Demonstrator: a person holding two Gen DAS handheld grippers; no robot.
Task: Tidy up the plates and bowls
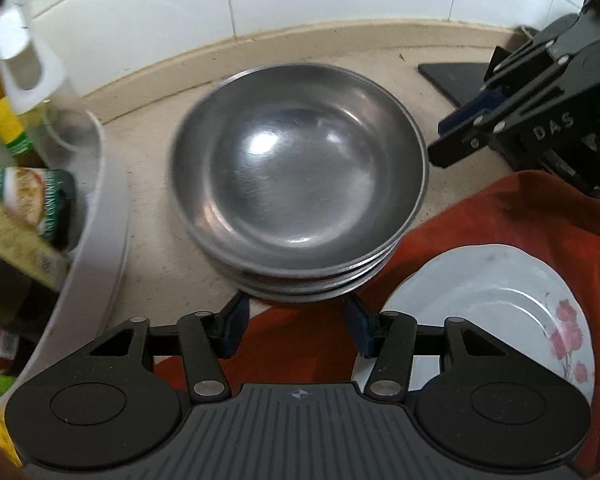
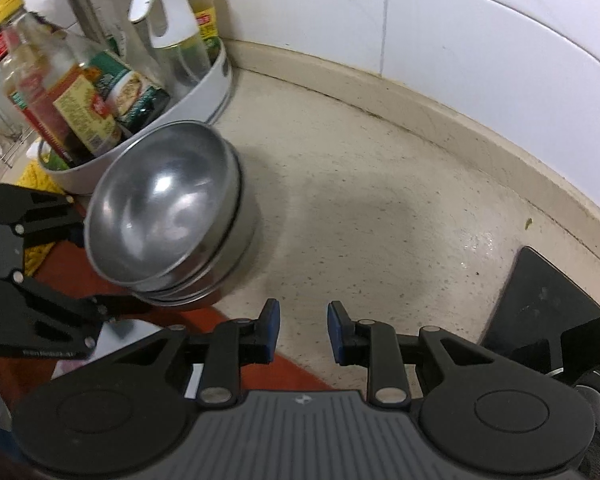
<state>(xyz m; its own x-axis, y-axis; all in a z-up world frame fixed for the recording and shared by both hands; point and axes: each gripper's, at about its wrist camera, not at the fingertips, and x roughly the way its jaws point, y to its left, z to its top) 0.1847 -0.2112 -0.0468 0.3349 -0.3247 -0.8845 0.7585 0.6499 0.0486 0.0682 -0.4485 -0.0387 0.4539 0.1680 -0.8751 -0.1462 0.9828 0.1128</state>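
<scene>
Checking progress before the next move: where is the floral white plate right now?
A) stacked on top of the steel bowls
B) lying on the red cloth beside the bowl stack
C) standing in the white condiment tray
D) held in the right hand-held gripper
B: the left wrist view shows the floral white plate flat on the red cloth, beside the stack of steel bowls, with nothing gripping it.

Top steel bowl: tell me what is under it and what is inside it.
The top steel bowl is empty inside. Under it sit more steel bowls, only their rims showing; their insides are covered. The stack's base rests on the counter.
</scene>
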